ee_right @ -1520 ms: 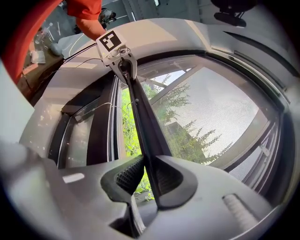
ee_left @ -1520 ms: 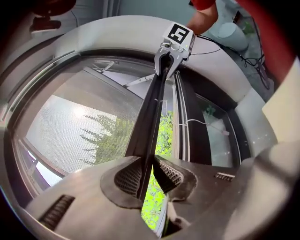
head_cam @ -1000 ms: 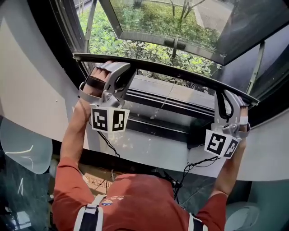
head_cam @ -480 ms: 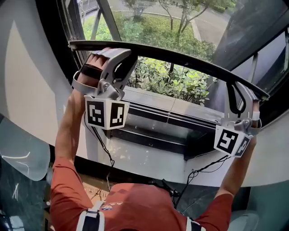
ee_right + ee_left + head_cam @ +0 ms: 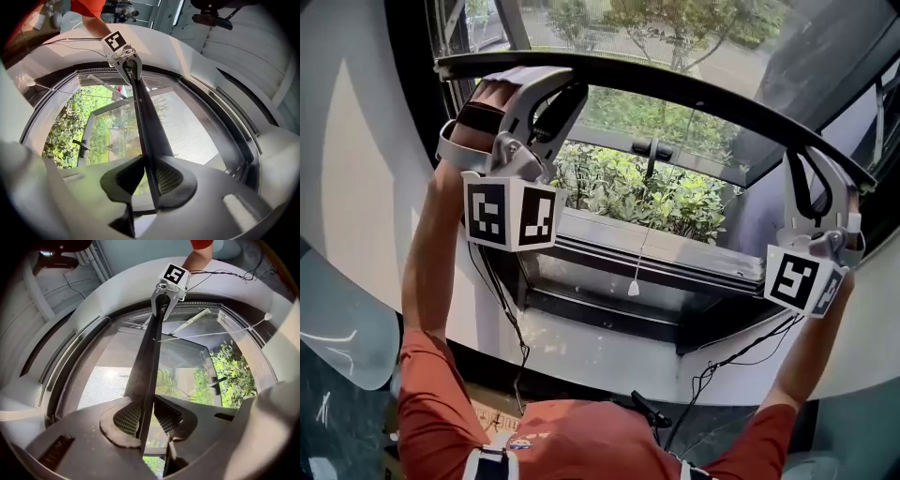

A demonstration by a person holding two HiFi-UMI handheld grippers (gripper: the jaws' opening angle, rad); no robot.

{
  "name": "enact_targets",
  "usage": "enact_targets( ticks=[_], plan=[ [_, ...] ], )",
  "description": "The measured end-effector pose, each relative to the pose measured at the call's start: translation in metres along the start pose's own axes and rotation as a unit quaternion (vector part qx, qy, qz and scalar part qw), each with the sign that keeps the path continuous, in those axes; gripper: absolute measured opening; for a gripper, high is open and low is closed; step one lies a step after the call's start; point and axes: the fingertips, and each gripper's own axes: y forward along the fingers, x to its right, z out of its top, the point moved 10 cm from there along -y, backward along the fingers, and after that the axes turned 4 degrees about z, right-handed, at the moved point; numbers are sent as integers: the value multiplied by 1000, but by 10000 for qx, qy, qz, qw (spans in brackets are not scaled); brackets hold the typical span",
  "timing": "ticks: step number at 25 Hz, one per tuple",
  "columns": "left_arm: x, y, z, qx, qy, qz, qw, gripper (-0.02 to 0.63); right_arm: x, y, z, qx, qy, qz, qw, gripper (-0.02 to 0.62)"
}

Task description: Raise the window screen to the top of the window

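The window screen's dark bottom bar runs across the top of the head view, high above the sill. My left gripper grips its left end and my right gripper its right end. In the left gripper view the bar passes between the pads of the left gripper; these jaws have just been opening a little, with the bar still between them. In the right gripper view the right gripper is shut on the bar. Grey screen mesh hangs on the far side of the bar.
Below the bar is the window frame's sill, with a thin cord ending in a white knob. Beyond it an outward-tilted glass sash with a black handle gives onto green bushes. White curved wall borders both sides.
Both grippers have risen together with the bar. The opening under the bar has grown, showing more of the sash and bushes.
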Motion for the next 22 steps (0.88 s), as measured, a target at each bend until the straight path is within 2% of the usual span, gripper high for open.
enact_targets(
  ticks=[13,22],
  plan=[
    [-77,36,2,157,128,471,9987,95,84,27,17,51,-262,-350,9990,84],
    [-113,57,5,182,285,742,9967,95,123,42,22,70,-454,-583,9972,84]
  ],
)
